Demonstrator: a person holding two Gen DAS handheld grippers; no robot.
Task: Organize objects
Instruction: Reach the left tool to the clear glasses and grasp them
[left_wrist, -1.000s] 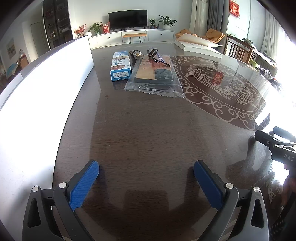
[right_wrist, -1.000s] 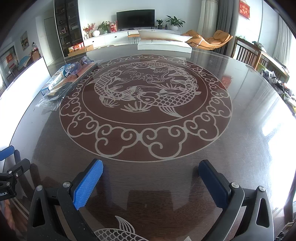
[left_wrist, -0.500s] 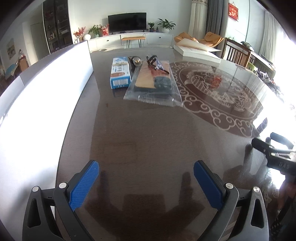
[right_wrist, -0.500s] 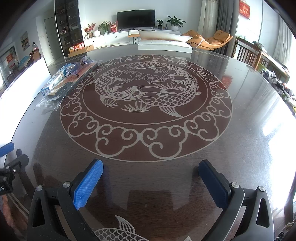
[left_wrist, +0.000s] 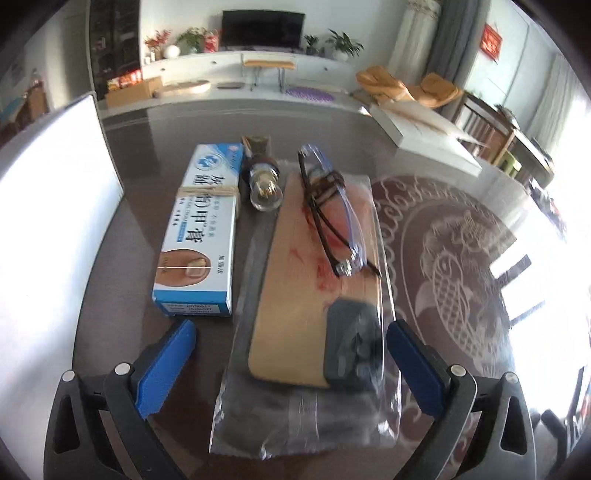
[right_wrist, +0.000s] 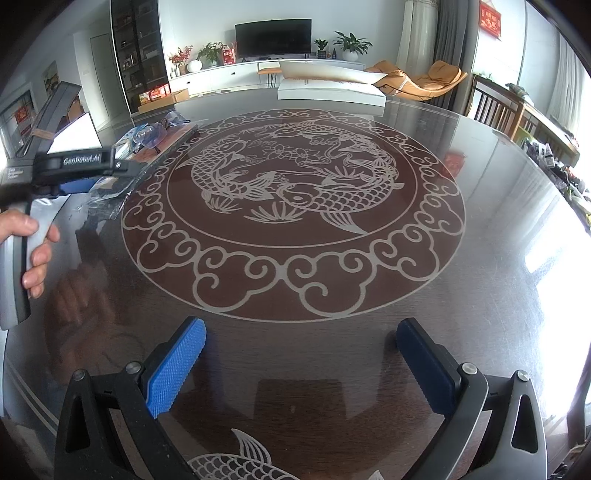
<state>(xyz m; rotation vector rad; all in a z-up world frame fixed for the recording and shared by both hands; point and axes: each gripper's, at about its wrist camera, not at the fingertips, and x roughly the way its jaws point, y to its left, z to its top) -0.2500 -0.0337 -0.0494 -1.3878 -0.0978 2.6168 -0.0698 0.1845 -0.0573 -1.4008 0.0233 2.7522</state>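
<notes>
Left gripper (left_wrist: 291, 363): jaws wide apart, holding nothing, its blue pads (left_wrist: 166, 363) either side of the near end of a clear bag (left_wrist: 306, 417) lying flat on the dark table (left_wrist: 122, 266). Contact between pads and bag cannot be judged. Inside the bag: a tan board (left_wrist: 295, 295) with a dark grey item (left_wrist: 352, 349) at its near right corner. Folded glasses (left_wrist: 328, 206) rest on top of the bag at its far end. Just left of the bag: a blue-and-white box (left_wrist: 201, 236) with a rubber band around it; a small bulb (left_wrist: 264, 182) lies between box and glasses. Right gripper (right_wrist: 299, 365): jaws apart, empty, above bare table near the carp medallion (right_wrist: 291, 206), well apart from the objects. A hand (right_wrist: 31, 247) grips the left gripper's handle at the left edge of the right view.
</notes>
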